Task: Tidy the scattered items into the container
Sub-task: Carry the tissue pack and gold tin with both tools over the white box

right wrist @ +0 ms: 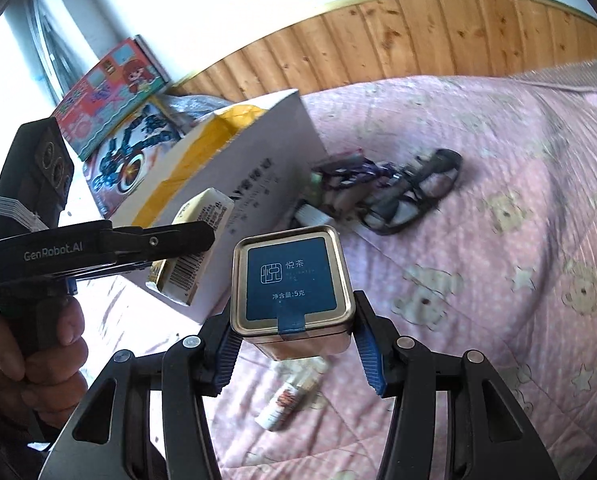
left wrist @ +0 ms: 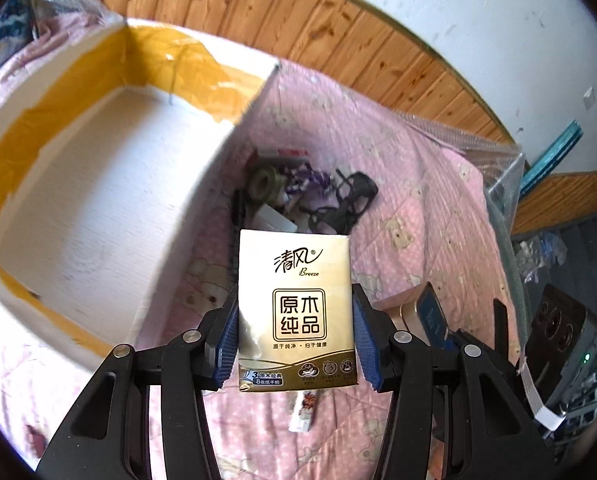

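White cardboard box [left wrist: 98, 184] with yellow tape along its inner rim, the container, lies open on the pink quilted bed cover [left wrist: 410, 184] printed with bears; its interior shows bare in the left wrist view. Left tool [left wrist: 294, 336]: blue ribbed pads pinch a beige-gold rectangular pocket tissue pack [left wrist: 296, 304] by its two side edges, pack upright, clear of the bed and just right of the box's near wall. Right tool [right wrist: 294, 346]: pads press against the sides of a square gold metal tea tin with dark blue lid label [right wrist: 292, 280], tin off the bed, lid facing the camera. In the right wrist view the left tool appears at left, gripped by a hand [right wrist: 30, 356], with the tissue pack in front of the box's outer wall. Scattered items left on the bed: a small white tube with red-orange print [right wrist: 288, 394] below the tin; black-framed glasses [right wrist: 410, 196] beside a purple-and-white tangle [right wrist: 346, 172] and a roll of tape [left wrist: 264, 184] near the box corner. Colourful toy boxes [right wrist: 114, 96] stand behind the container.
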The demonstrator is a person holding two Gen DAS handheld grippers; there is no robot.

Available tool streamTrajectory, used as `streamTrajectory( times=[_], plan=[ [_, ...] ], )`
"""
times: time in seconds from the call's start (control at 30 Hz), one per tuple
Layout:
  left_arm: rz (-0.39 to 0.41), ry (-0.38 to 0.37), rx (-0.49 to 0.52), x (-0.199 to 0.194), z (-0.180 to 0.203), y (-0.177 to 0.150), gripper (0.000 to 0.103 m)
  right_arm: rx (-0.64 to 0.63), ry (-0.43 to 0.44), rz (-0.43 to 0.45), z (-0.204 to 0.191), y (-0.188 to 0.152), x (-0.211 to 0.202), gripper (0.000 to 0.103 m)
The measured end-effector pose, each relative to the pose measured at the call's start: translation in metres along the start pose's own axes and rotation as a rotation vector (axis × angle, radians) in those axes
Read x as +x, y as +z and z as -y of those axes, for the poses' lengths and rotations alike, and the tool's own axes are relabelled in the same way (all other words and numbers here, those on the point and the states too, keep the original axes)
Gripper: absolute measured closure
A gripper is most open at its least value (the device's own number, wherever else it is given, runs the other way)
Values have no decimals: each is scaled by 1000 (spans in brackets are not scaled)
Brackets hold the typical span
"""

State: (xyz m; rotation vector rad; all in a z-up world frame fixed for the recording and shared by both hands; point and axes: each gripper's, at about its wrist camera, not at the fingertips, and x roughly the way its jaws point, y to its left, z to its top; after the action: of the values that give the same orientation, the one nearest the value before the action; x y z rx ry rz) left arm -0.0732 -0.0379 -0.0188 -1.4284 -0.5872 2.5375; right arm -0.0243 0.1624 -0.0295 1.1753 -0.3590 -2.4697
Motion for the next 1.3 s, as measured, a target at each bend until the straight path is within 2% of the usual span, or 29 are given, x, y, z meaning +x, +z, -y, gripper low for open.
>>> streamTrajectory(
  times=[0.17,0.4,0.77,1.3],
  plan=[
    [34,-19,2,-26,-6,-1,51,-52,14,5,-23,10,-3,50],
    [110,-9,17,-56,-12,4,51,-133,32,3,-55,27,-9,50],
    [169,-32,-13,-81,-36,21,51,-207,64,-37,-93,57,-3,50],
    [207,-10,-29,-94,-65,49,51,-292,89,-79,-131,97,17,50]
  ],
)
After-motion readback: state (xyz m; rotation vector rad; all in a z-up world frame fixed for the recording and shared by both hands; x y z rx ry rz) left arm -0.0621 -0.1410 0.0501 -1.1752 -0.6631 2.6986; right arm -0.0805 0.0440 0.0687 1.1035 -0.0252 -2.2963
